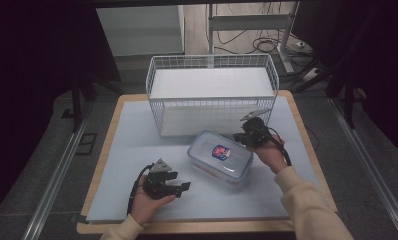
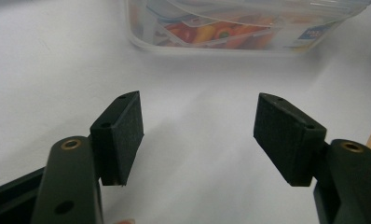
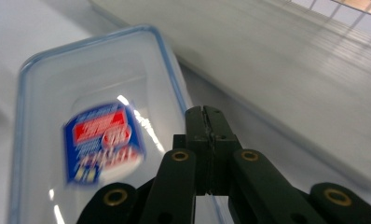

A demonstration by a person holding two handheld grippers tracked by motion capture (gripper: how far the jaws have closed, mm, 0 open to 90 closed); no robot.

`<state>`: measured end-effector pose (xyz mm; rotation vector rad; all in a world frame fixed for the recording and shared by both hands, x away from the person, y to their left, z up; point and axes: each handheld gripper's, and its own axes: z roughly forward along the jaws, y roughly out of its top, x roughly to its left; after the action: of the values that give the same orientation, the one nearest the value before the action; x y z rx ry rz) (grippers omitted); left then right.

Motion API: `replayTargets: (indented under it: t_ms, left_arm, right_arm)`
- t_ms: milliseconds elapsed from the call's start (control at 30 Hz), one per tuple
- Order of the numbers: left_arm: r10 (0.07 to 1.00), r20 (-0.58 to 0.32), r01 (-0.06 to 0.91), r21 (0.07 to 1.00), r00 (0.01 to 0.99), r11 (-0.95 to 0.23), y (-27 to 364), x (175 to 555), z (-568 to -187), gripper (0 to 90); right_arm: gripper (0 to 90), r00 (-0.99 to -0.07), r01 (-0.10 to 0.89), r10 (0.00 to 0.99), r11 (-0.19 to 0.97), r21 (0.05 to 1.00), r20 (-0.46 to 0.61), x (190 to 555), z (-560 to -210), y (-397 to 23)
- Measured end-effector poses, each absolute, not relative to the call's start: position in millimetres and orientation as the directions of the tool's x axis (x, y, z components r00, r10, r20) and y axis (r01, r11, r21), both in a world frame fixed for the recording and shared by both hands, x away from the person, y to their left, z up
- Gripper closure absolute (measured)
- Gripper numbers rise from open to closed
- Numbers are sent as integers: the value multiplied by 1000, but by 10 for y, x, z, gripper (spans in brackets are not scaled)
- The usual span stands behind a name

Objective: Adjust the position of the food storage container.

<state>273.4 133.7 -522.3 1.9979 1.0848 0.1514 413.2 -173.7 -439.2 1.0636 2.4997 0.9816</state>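
A clear plastic food container with a blue-rimmed lid and a red and blue label lies on the pale mat in front of the wire basket. My right gripper hovers at the box's far right corner, jaws shut with nothing between them; in the right gripper view its tips hang over the lid. My left gripper rests low on the mat to the box's near left, jaws open and empty. In the left gripper view the pads face the container's side, a short way off.
A white wire basket with a white liner stands at the back of the mat, right behind the container. The wooden tabletop edge frames the mat. Cables and a desk frame lie on the floor beyond.
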Motion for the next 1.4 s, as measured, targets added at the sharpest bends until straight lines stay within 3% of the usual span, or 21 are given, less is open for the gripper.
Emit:
replayTargets:
  t_ms: [267,667,1033,1400]
  left_arm:
    - [742,-267,640,718,615,-273,1355,2742,-5227,326]
    - [740,-269,639,720,617,-271,1356,2739,-5231,328]
    - [755,-252,637,722,605,-270,1419,2747,-5221,343]
    - [824,-250,680,704,508,-206,1905,2702,-5316,358]
  right_arm:
    - [899,-722,532,692,563,632,-9,4477,-4557,-1357]
    - [900,-741,513,669,610,604,-46,4614,-4671,-1166]
    - [900,-804,461,593,653,601,-28,4476,-4660,-991]
    - [900,-855,419,519,691,589,0,4270,-4666,-777]
